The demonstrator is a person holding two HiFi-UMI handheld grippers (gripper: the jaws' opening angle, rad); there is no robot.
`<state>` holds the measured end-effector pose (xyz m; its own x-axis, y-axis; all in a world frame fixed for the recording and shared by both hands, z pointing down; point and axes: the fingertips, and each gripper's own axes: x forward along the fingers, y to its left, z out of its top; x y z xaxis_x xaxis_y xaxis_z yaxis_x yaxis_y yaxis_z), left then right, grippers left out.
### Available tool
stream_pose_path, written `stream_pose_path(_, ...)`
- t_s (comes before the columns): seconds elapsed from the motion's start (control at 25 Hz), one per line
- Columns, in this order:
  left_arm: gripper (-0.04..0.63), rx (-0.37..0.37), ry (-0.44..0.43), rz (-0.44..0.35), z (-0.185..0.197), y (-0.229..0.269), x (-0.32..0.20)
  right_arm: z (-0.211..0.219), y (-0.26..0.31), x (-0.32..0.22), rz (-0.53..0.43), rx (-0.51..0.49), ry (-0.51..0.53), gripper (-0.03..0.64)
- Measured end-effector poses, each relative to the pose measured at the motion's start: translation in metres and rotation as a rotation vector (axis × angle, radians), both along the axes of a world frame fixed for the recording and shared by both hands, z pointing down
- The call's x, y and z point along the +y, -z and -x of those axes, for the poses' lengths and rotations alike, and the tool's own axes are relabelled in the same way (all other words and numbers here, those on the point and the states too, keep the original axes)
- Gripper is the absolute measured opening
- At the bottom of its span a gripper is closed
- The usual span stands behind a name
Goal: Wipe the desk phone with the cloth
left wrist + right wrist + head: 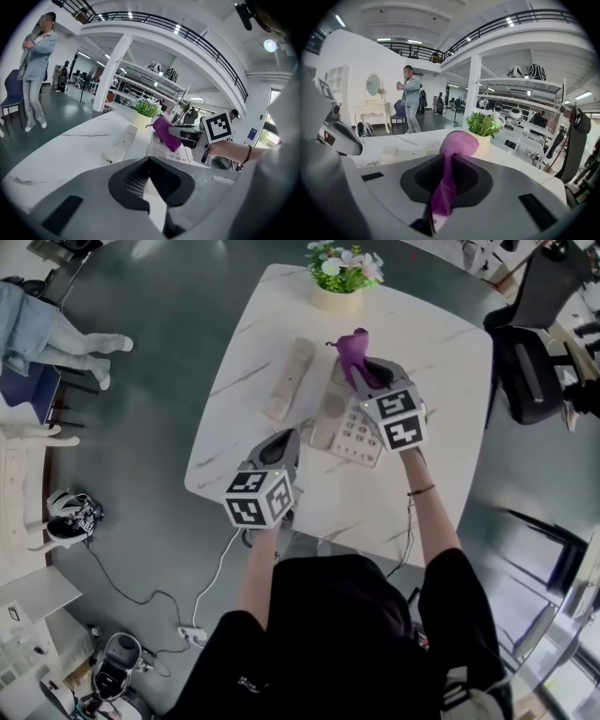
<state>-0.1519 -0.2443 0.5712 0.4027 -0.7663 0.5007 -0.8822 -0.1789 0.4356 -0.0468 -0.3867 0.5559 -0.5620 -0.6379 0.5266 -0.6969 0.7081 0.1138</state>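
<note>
Right gripper (370,372) jaws were clamped on the purple cloth (352,352), which was bunched above the desk phone (349,429) at mid-table (441,381). Left gripper (284,442) jaws were together and empty, near the phone's left side. The handset (289,379) lay off-cradle on the table beside the phone.

The right gripper (446,165) is clamped on a purple mesh cloth (458,143) — its bunched end bulges above the jaws — before a potted plant (483,125) on the white table (521,170) (a person (411,99) stands beyond).

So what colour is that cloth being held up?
Purple. The cloth shows best in the right gripper view.
</note>
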Motion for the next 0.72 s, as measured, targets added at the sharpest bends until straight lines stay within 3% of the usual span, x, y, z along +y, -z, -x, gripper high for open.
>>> stream_pose_path(0.72, -0.002, -0.007, -0.001, 0.042, 0.002, -0.014, 0.015, 0.019, -0.026, 0.028, 0.115, 0.004, 0.069, 0.034)
